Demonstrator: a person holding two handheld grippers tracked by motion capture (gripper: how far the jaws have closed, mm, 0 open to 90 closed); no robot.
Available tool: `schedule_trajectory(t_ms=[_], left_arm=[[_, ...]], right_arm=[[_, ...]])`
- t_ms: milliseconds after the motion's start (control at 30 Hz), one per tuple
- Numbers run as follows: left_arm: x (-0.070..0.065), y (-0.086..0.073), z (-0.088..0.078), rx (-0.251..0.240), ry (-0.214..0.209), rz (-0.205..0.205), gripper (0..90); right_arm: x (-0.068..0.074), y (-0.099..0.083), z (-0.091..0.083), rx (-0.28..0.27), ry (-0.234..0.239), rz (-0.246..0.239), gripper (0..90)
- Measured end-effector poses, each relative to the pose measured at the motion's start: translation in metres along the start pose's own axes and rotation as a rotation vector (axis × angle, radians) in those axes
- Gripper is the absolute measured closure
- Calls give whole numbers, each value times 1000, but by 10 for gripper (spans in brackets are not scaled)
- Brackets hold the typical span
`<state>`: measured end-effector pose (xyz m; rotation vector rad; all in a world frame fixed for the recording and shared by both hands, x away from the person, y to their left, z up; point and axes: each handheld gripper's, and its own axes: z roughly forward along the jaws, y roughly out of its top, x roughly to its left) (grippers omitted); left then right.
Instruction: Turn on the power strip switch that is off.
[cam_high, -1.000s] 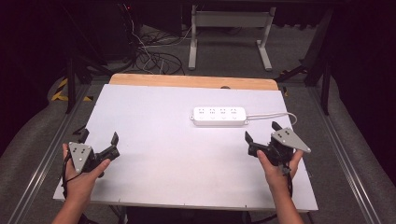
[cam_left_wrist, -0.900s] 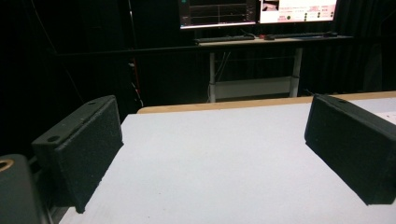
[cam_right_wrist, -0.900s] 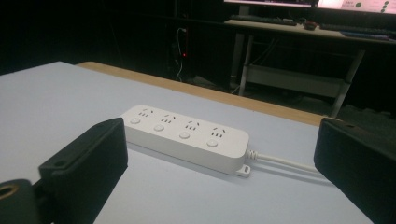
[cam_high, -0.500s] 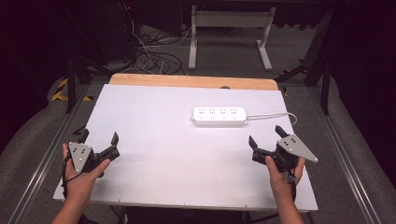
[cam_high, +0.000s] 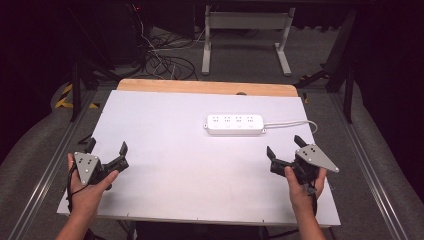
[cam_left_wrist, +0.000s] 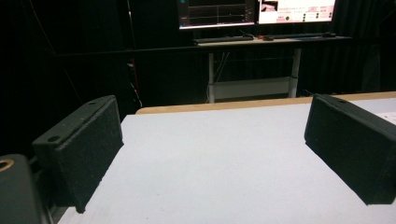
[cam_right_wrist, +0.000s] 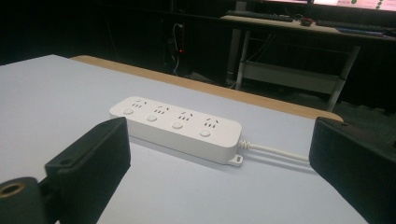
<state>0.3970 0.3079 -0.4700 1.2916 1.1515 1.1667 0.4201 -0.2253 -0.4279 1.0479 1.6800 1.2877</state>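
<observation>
While both hands wait at the near edge of the white table (cam_high: 165, 200), we hold the right gripper (cam_high: 287, 155) with jaws spread wide and empty, aimed toward the white power strip (cam_high: 235, 124) lying flat right of centre, its cord (cam_high: 295, 123) trailing to the right. Our left gripper (cam_high: 107, 152) sits equally agape, gripping nothing, well apart from the strip. To do this reach well, we judge the right hand should come in low and square across the strip's narrow width, clear of the cord and the four buttons (cam_right_wrist: 163, 121).
</observation>
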Motion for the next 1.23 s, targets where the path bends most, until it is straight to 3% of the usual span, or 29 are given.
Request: schedule_trajectory(t_ms=[1233], left_arm=[[-3, 0, 4, 4, -13, 5, 48]], right_arm=[[-2, -3, -2, 20, -1, 7, 72]])
